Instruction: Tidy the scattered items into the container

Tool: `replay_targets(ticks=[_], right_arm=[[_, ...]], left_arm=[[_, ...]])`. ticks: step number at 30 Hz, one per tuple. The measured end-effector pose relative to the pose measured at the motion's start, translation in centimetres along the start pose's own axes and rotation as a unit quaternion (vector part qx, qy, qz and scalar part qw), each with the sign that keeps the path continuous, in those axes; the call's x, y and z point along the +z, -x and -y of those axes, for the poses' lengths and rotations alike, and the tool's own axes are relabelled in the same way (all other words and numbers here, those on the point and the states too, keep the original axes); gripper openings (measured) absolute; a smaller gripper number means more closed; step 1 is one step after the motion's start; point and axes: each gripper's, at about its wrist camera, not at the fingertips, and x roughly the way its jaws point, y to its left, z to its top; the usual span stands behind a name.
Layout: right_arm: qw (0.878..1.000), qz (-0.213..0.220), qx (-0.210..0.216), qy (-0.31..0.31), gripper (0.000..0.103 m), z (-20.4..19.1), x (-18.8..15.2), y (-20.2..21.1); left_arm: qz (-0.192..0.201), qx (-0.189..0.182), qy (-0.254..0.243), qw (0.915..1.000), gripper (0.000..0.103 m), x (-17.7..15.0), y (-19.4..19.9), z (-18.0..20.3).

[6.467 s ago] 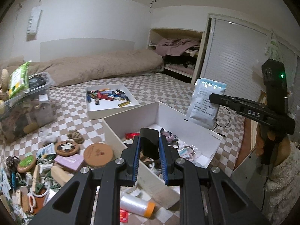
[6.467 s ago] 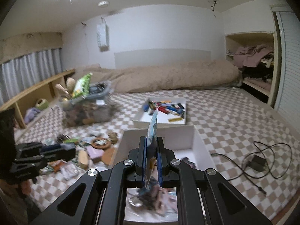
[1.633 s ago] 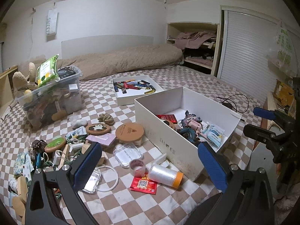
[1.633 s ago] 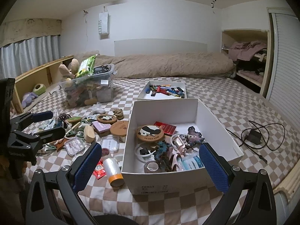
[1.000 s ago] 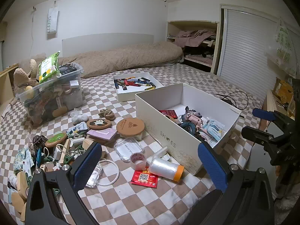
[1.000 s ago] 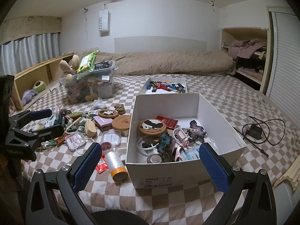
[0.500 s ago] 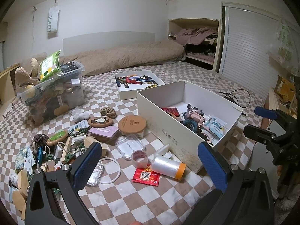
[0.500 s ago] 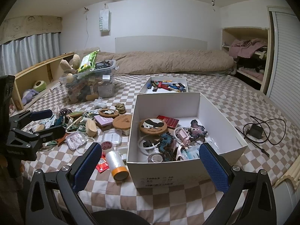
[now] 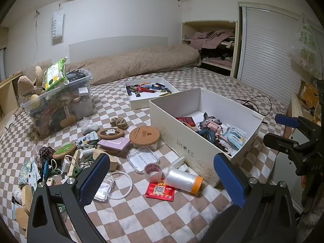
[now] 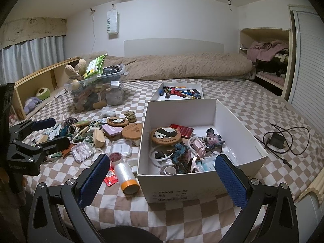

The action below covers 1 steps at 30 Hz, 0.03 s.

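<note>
A white shoe box (image 9: 176,141) (image 10: 241,121) sits on the checkered bed and holds a panda coaster (image 10: 165,134), a red packet, a hair tie and a blue-white pouch (image 9: 235,135). Scattered items lie left of it: a clear roll with an orange end (image 9: 182,179) (image 10: 126,177), a red sachet (image 9: 160,189), a tape ring (image 9: 152,169), a cork lid (image 9: 144,134), clear cases. My left gripper (image 9: 162,180) is open and empty, back from the clutter; it shows at the left of the right wrist view (image 10: 43,133). My right gripper (image 10: 162,179) is open and empty before the box; it shows at the right of the left wrist view (image 9: 283,129).
A clear bin (image 9: 60,105) full of things stands at the back left. A shallow white tray of lighters (image 9: 149,92) lies behind the box. A black charger and cable (image 10: 283,139) lie right of the box. A rolled blanket (image 10: 182,66) lines the far wall.
Both grippers were shut 6.5 s ago, the right on a blue-white pouch over the box; both are now open and empty. The pouch lies in the box. Recently both views barely shifted.
</note>
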Motion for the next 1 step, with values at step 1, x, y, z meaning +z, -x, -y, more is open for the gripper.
replay_targets(ticks=[1], right_arm=[[1.000, 0.000, 0.000, 0.000, 0.103, -0.03, -0.02, 0.01]], left_arm=[[0.000, 0.000, 0.000, 1.0000, 0.103, 0.00, 0.00, -0.02]])
